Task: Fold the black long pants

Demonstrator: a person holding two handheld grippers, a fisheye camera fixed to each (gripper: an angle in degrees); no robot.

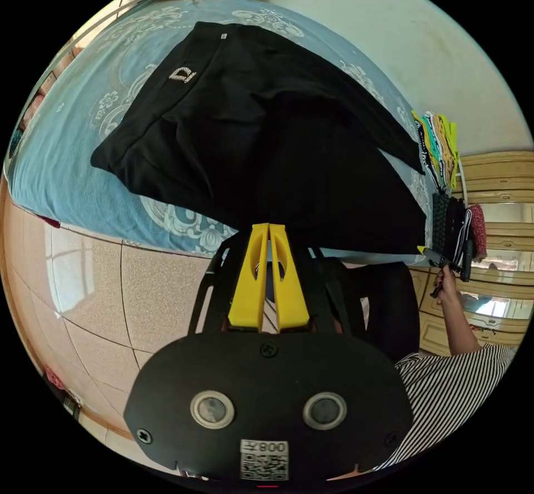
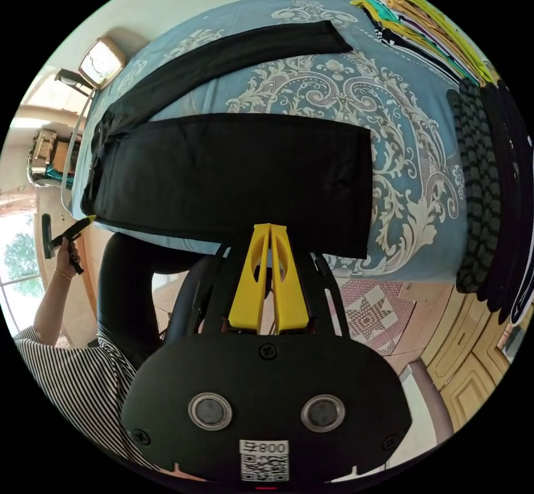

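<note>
Black long pants [image 2: 233, 188] lie spread on a bed covered with a blue, white-patterned bedspread [image 2: 400, 127], their long axis running along the bed's near edge. In the right gripper view, the waist end points toward the side where a wooden clock [image 2: 101, 60] stands, and the leg hems point toward a stack of folded clothes [image 2: 489, 182]. One leg lies flat near the bed's edge; the other angles away across the bedspread, the two parting in a narrow V.

In the left gripper view, the pants [image 1: 267, 143] are seen from the waist end, where a small light-coloured emblem shaped like the letter D [image 1: 182, 75] sits near the waistband.

The left hand-held gripper [image 1: 269, 228] has its yellow jaws together, tips at the near edge of the dark cloth; whether they pinch fabric cannot be told. The right hand-held gripper [image 2: 270, 228] likewise has its jaws closed at the hem edge of the near leg, grip on the cloth unclear.

A person in a striped shirt [image 2: 61, 371] stands beside the bed on a tiled floor [image 1: 83, 294].
</note>
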